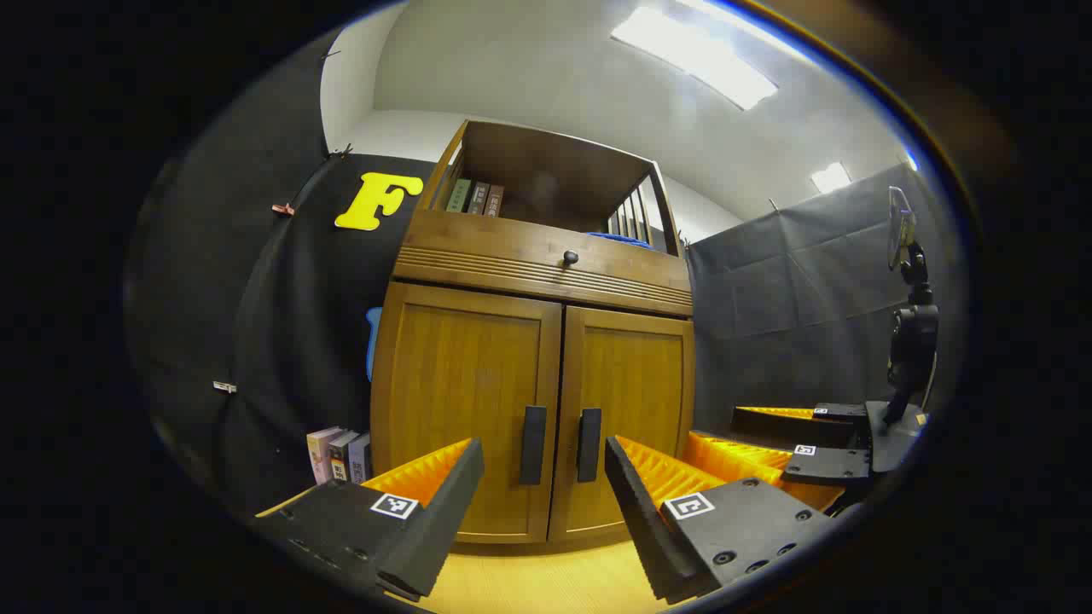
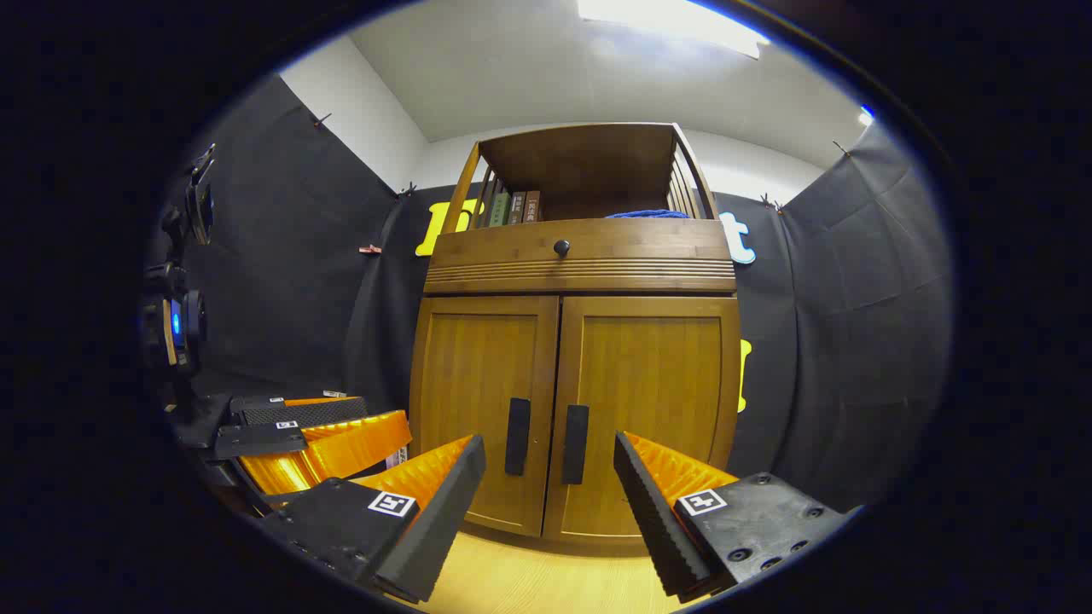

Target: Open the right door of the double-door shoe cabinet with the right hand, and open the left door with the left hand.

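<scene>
The wooden double-door shoe cabinet (image 1: 537, 375) stands at the centre of the left gripper view, on a pale wooden floor (image 1: 546, 580). Its left door (image 1: 465, 401) and right door (image 1: 631, 409) are both closed, each with a dark vertical handle near the middle seam: the left handle (image 1: 533, 444) and the right handle (image 1: 589, 444) sit just beside each other. Above the doors runs a drawer with a small round knob (image 1: 570, 257), and over that an open shelf holding a few books (image 1: 476, 198) at its left end and something blue (image 1: 621, 240) at its right.

The left tongs (image 1: 543, 465) stand open at the bottom of this view, holding nothing, apart from the cabinet and framing the two handles. More books (image 1: 339, 454) stand on the floor at the cabinet's lower left. At the right edge the other gripper shows.

In the right gripper view the cabinet again fills the centre, doors closed. The right tongs (image 2: 550, 460) are spread wide and empty, short of the handles.
</scene>
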Demonstrator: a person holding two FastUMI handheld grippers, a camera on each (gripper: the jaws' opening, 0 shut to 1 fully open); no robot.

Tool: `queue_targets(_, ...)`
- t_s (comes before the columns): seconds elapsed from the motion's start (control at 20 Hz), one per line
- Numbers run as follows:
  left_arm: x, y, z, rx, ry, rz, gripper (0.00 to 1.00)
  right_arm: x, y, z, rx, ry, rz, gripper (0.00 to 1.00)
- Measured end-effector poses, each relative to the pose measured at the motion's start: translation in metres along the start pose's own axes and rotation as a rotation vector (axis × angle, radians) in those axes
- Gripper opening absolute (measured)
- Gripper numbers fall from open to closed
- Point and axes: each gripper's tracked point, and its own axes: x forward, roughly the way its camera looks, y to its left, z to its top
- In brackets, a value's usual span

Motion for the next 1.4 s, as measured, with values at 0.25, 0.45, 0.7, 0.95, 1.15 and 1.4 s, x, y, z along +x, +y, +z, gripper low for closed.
queue_targets(0.25,0.002,0.001,0.000,0.006,0.004,-0.005,0.89,0.002,0.006,-0.003,0.002,0.014,0.020,0.96)
queue_targets(0.45,0.004,0.001,-0.002,0.010,0.006,-0.010,0.89,0.004,0.007,-0.005,-0.004,0.028,0.027,0.95)
queue_targets(0.7,0.004,0.002,-0.004,0.007,0.007,-0.013,0.89,0.003,0.008,-0.006,0.000,0.035,0.036,0.95)
queue_targets(0.95,0.003,0.004,-0.005,-0.006,0.004,-0.017,0.89,0.004,0.008,-0.006,-0.001,0.027,0.030,0.96)
queue_targets(1.15,0.001,0.010,-0.006,-0.012,0.002,-0.018,0.89,0.015,0.007,-0.007,0.001,0.019,0.009,0.96)
queue_targets(1.4,-0.004,0.025,-0.005,0.001,-0.008,-0.005,0.89,0.044,0.004,-0.011,0.017,0.005,-0.019,0.96)
